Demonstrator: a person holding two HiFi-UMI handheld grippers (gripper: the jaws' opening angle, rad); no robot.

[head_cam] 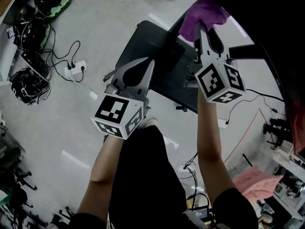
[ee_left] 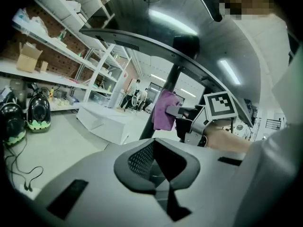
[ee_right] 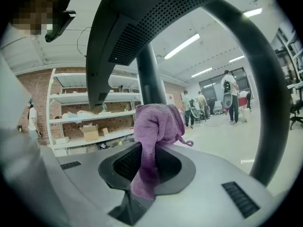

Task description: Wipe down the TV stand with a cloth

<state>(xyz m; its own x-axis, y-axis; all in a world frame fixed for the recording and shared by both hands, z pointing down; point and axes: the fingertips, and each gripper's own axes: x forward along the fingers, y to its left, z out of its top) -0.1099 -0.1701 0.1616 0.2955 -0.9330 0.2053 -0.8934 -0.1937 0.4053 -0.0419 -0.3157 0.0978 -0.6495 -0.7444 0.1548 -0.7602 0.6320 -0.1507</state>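
Observation:
The TV stand's dark base plate [head_cam: 138, 44] lies on the grey floor below me, and its pole [ee_left: 166, 86] rises to the black TV [head_cam: 267, 18] at upper right. My right gripper [head_cam: 204, 28] is up beside the pole, shut on a purple cloth [head_cam: 206, 11] that bunches above the jaws. In the right gripper view the cloth [ee_right: 156, 122] hangs down between the closed jaws of that gripper [ee_right: 144, 174], just in front of the pole [ee_right: 149, 79]. My left gripper [head_cam: 151, 68] hovers over the base plate, shut with nothing in it. From the left gripper [ee_left: 161, 174] I see the cloth [ee_left: 164, 110] and the right gripper [ee_left: 189, 119].
Helmets and tangled cables [head_cam: 35, 37] and a power strip [head_cam: 76, 68] lie on the floor at left. A pink cloth [head_cam: 257, 180] lies at lower right. Shelving [ee_left: 57, 56] and a low white platform [ee_left: 109, 122] stand beyond. People [ee_right: 232, 96] stand far off.

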